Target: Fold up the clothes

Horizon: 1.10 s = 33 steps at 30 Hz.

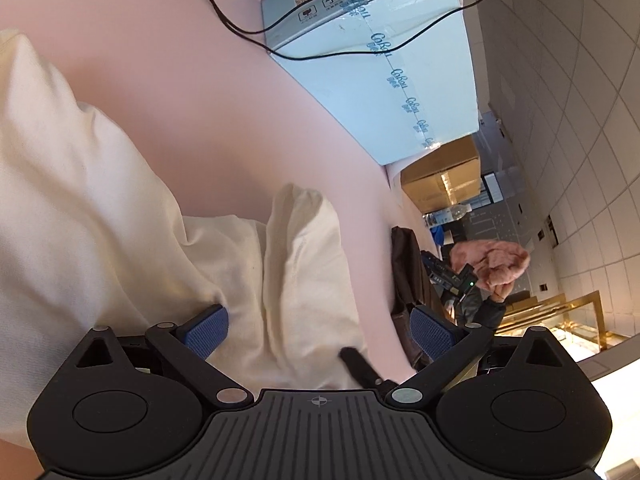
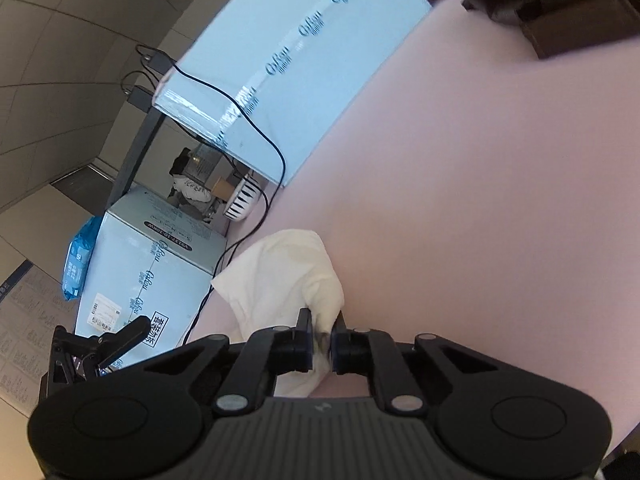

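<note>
Pink tabletop (image 1: 208, 128) as landmark: cream garment (image 1: 100, 208) rumpled across its near side. Left gripper (image 1: 318, 332) spread wide above a raised fold, holding nothing. Right gripper (image 2: 322, 336) clamped on a garment corner (image 2: 288, 276), lifted off the tabletop. Best to pinch that fold, then pull taut evenly.

Cream garment (image 1: 100, 208), rumpled on pink tabletop (image 1: 180, 80)

Pink table (image 1: 192, 92) — cream garment (image 1: 100, 216), pale blue box (image 1: 384, 64), black cable (image 1: 224, 20) on it.
</note>
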Motion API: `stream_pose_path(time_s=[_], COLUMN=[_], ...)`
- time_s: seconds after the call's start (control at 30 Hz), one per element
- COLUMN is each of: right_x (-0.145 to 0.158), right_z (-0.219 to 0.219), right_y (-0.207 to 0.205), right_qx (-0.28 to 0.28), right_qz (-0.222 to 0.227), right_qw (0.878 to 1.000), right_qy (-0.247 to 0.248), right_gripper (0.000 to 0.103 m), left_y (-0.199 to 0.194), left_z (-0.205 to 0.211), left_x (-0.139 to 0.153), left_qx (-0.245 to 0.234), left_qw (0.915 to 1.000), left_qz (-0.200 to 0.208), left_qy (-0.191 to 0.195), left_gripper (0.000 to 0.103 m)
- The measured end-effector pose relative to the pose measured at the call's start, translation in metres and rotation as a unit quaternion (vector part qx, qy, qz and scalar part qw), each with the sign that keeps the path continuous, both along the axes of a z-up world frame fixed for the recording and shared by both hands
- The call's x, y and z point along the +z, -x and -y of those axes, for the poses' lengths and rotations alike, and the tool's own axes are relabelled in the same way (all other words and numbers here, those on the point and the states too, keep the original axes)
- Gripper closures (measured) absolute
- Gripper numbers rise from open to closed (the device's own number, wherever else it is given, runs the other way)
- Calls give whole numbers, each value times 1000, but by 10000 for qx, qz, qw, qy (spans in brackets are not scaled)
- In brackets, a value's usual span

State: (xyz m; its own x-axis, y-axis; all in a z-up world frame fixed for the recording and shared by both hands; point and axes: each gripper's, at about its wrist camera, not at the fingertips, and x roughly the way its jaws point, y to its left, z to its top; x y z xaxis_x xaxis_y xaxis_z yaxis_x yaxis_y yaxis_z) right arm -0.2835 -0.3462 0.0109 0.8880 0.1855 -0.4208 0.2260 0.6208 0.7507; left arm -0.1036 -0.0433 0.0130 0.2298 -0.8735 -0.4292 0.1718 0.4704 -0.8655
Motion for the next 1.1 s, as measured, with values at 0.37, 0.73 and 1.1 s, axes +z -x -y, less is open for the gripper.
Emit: stream_pose_path(time_s=[0.37, 0.73, 1.1], right_x=[-12, 47, 32], right_z=[10, -123, -168], right_y=[0, 5, -26], right_qx=[-595, 1041, 3214], right_qz=[-226, 1869, 1397], right_qw=[9968, 8861, 8780], right_qy=[474, 4111, 3261], right_gripper=[94, 93, 88], left_y=[5, 23, 36], left_z=[26, -38, -87], left_x=[-11, -21, 21], left_qx=[-215, 1825, 1918], left_qw=[9989, 9709, 9644], left_qz=[-171, -102, 909], left_qy=[367, 1549, 1574], left_gripper=[4, 4, 4])
